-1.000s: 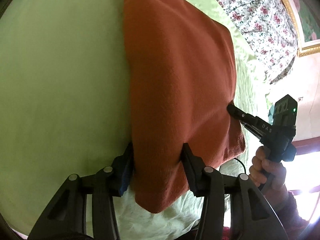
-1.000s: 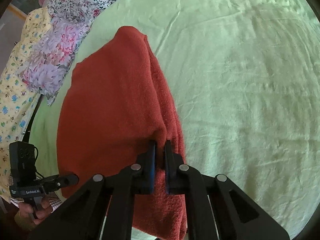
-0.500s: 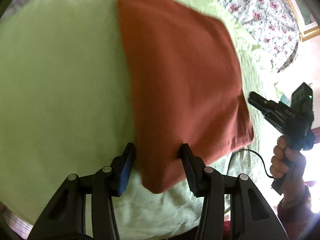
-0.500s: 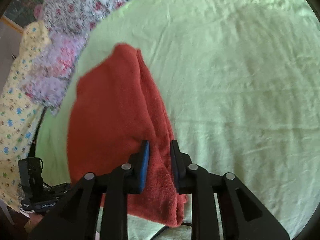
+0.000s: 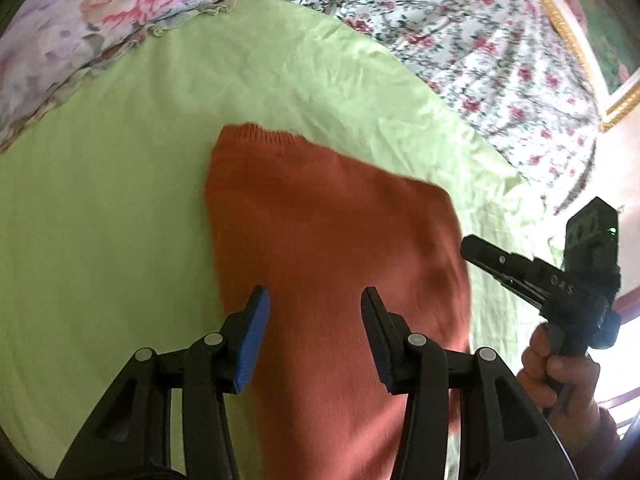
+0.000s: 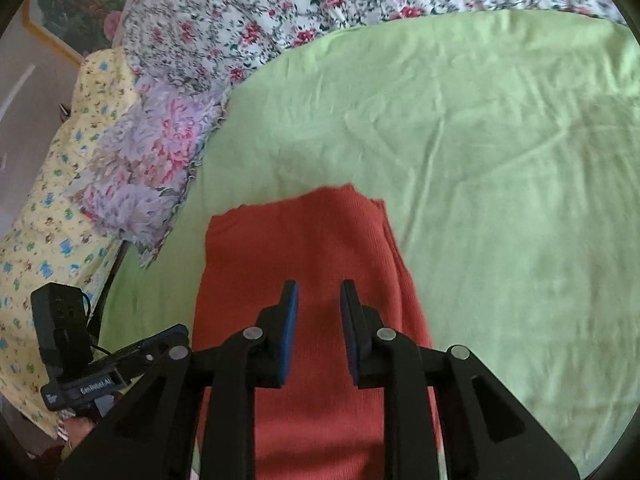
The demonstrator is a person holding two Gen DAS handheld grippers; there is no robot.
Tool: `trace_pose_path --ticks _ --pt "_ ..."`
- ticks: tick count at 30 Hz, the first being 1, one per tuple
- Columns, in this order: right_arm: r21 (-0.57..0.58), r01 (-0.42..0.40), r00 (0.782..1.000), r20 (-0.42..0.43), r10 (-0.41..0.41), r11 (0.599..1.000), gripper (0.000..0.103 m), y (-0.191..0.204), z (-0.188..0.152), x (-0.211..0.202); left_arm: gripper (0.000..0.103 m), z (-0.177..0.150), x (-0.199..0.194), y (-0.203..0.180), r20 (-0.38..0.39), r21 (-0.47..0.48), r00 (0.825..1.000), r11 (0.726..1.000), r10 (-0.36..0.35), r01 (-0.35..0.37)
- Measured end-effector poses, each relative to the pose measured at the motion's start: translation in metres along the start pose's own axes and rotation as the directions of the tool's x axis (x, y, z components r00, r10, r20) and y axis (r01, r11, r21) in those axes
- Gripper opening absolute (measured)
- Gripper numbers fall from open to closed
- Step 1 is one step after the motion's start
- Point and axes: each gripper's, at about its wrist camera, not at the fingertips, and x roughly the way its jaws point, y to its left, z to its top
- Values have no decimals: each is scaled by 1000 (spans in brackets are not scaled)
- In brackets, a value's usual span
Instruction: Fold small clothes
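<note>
My left gripper (image 5: 316, 334) and right gripper (image 6: 318, 330) both hang part-open above the folded rust-orange knit garment (image 5: 320, 240), gripping nothing; I judge it laid flat on the pale green bedsheet (image 6: 500, 160) so the fold holds.

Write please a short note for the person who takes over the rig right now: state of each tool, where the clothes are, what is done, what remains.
Left tool: open, holds nothing, above the near part of the red knit garment.
Right tool: open, holds nothing, also over the garment.
Garment: lies folded into a narrow stack on the green sheet, with layered edges visible along its right side in the right wrist view. Neither tool touches it.
Done: lengthwise folds appear finished and the garment is released.
Left: probably one more fold across to make it compact, if wanted. No other clothes to fold are in view.
</note>
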Motion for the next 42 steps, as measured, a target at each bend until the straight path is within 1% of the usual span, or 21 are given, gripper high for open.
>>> trace_pose_path --ticks 4,7,8,9,11,12,14,16,19,20,24,25,27,29,31,33,34,36,39,41,42 --pt "30 20 999 -31 -19 999 23 -12 20 27 48 32 31 12 -9 -46 999 998 52 -52" --pt "60 48 995 -91 -43 997 23 -25 25 50 44 47 63 18 -69 -51 989 990 127 -131" --pt "66 44 995 -97 -37 997 21 -28 26 54 48 47 65 20 -64 -42 987 988 149 -152" --pt "65 43 995 -90 -37 997 21 -29 27 56 49 50 67 20 -60 -31 983 984 171 -173" --pt "51 55 995 -84 -51 997 20 -28 28 56 48 52 67 20 -66 -27 982 983 178 -180" --pt "45 57 995 -84 -53 997 20 -27 28 55 46 50 64 20 -67 -32 983 984 172 -174" --pt "38 47 996 -82 -44 998 22 -25 28 48 46 45 51 19 -58 -42 989 990 134 -136" --pt "30 17 997 -71 -15 999 23 -20 23 36 46 32 33 16 -41 -44 996 996 77 -79" --pt "5 -30 997 -68 31 1000 23 -15 3 11 46 5 4 9 -29 -12 999 1000 19 -20" --pt "-9 -52 996 -68 51 999 23 -12 -9 0 46 -8 -5 5 -34 0 999 1000 -12 12" --pt "-46 -98 992 -85 94 994 23 -6 -57 -32 46 -60 -30 -8 -73 44 992 994 -99 102" --pt "-48 -101 991 -90 96 994 23 -6 -65 -36 46 -78 -36 -11 -96 58 987 989 -131 137" --pt "-53 -83 991 -107 77 995 23 -10 -90 -45 46 -102 -43 -15 -129 82 980 983 -153 164" --pt "-47 -51 991 -123 45 998 23 -15 -108 -48 46 -122 -42 -18 -155 122 976 977 -153 173" --pt "-15 -12 989 -146 10 1000 23 -28 -124 -45 46 -140 -32 -18 -179 150 977 979 -113 140" --pt "-6 40 986 -165 -40 999 22 -39 -134 -40 42 -149 -26 -14 -184 173 979 978 -87 120" --pt "-4 48 985 -166 -48 999 22 -46 -139 -36 41 -151 -22 -13 -180 185 981 977 -77 110" --pt "12 34 990 -139 -32 999 22 -50 -142 -35 41 -150 -22 -15 -173 189 982 975 -79 112" --pt "26 45 992 -117 -41 999 23 -47 -144 -43 45 -146 -33 -18 -161 199 984 974 -77 109" --pt "25 52 994 -103 -49 998 25 -43 -145 -53 53 -147 -41 -18 -147 209 987 974 -60 90" --pt "23 55 994 -91 -52 998 26 -41 -147 -60 54 -149 -44 -17 -141 211 988 974 -55 85"
